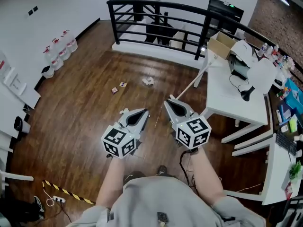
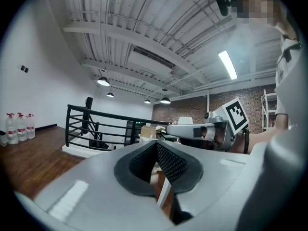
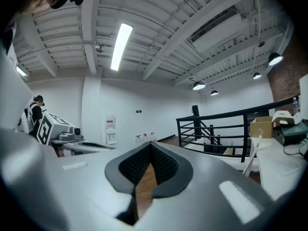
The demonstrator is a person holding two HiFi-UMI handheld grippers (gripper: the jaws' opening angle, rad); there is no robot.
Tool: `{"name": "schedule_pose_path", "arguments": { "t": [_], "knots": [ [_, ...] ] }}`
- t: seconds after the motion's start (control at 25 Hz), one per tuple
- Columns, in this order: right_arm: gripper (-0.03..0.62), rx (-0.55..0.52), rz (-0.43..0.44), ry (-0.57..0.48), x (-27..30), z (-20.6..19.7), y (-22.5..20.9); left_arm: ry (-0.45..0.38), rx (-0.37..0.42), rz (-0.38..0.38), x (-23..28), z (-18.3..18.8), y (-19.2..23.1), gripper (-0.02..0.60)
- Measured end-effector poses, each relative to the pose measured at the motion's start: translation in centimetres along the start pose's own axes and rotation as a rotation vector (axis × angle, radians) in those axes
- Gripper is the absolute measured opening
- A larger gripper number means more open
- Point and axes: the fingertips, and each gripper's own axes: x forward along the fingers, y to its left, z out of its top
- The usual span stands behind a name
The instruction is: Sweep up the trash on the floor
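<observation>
Loft-style office or lab workspace: wooden floor [image 1: 85,122], black railing [image 1: 156,13], white worktops [image 1: 227,98] carrying cables and a cardboard box [image 1: 221,44], brick wall [image 1: 274,18], exposed ceiling [image 2: 144,42] with pendant lamps [image 2: 103,81].

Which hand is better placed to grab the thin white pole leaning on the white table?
Right, probably: the right gripper is beside the thin white pole, the left gripper farther. Both are shut, empty.

Trash [image 1: 148,82] on floor [image 1: 85,122], left of table [image 1: 223,91]
</observation>
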Motion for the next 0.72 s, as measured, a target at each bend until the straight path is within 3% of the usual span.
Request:
{"name": "schedule_pose_path", "arguments": {
  "t": [0.24,0.72],
  "knots": [
    [0.0,0.025,-0.015,-0.024,0.5,0.6,-5.5,0.005,0.009,0.023,4.8,0.2,1.2,0.005],
    [0.0,-0.006,-0.16,0.014,7.0,2.0,-17.6,0.005,-0.039,-0.115,18.6,1.1,8.4,0.005]
  ]
}}
